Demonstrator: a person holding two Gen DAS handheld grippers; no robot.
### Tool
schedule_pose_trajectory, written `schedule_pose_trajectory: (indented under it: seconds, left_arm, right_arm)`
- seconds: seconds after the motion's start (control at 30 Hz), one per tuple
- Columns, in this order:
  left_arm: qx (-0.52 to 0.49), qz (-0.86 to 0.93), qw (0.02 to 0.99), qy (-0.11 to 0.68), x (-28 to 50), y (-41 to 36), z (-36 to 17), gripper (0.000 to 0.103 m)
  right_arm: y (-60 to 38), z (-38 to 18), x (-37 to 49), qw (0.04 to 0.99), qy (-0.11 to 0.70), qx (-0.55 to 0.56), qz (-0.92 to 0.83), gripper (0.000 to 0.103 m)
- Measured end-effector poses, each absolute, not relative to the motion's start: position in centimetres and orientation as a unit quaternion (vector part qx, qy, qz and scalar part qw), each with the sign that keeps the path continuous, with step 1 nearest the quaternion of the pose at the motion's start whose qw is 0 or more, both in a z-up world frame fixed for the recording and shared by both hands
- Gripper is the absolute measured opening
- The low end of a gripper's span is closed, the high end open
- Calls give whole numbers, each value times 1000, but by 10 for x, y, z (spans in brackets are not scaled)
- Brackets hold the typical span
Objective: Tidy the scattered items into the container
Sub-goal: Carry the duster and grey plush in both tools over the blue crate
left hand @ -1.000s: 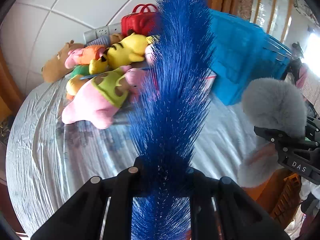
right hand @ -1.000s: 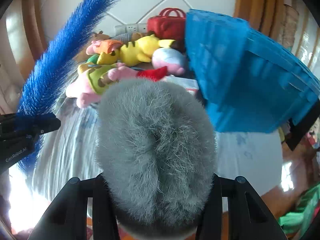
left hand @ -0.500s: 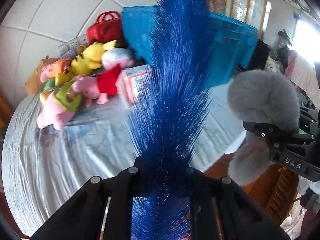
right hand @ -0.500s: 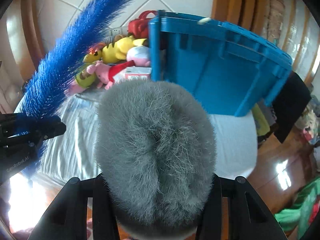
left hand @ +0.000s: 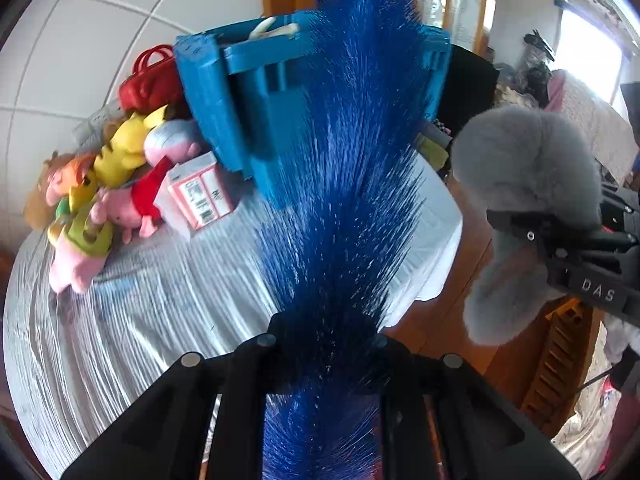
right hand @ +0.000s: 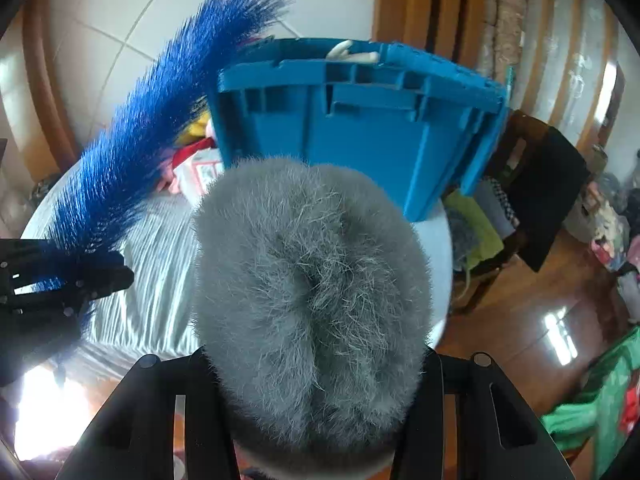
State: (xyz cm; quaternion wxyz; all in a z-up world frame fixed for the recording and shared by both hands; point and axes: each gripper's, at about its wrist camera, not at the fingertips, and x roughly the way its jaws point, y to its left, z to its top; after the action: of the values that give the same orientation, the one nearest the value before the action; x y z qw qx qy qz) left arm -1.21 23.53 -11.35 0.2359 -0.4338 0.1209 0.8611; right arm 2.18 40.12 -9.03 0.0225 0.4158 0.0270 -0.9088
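Observation:
My left gripper (left hand: 324, 356) is shut on a blue bristly duster (left hand: 352, 168) that points up toward the blue plastic crate (left hand: 248, 120). My right gripper (right hand: 312, 364) is shut on a grey furry item (right hand: 312, 280), held in front of the crate (right hand: 380, 128). Both are off the table's near edge. The duster (right hand: 160, 128) and left gripper (right hand: 80, 280) show at the left of the right wrist view; the grey item (left hand: 524, 184) and right gripper (left hand: 568, 244) at the right of the left wrist view. Something white (right hand: 352, 54) pokes out of the crate.
Several plush toys (left hand: 104, 200), a red handbag (left hand: 150, 84) and a pink-white box (left hand: 200, 194) lie left of the crate on the cloth-covered table (left hand: 140, 320). A dark chair with clothes (right hand: 532, 184) stands right of the table on the wooden floor.
Both grippers have pulled back and swung right with their items. The crate now sits centred ahead of them, and the toy pile has slid to the left of view.

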Motion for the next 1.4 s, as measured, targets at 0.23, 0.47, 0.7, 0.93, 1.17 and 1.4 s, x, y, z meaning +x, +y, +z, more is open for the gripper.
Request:
schedule_pose_trajectory:
  seconds: [0.23,0.47,0.7,0.93,1.17,1.4]
  left_arm:
    - [-426,854,273,123,-36,258,-79,13]
    - [-409,852,295,140,-95,282,-12,13]
    - [-444,844,272,126,-194,307,34,13]
    - [-450,860,216,107,-276,336,60,13]
    - [-448,879,151,69,-358,356,83,13]
    - [-483,871,81,23,-443,363,60,13]
  right_arm:
    - [413,-55,10,22,33,393,-919,42]
    - [425,6,-42,35,48,362,-930,42]
    - [447,64,-115,45,44,348,-935,42]
    - [464,96,-205,41,54,352,-933,42]
    - [478,121,-311,75,90,359,-926,42]
    - [485,96,-421,120,108,402,-901,42]
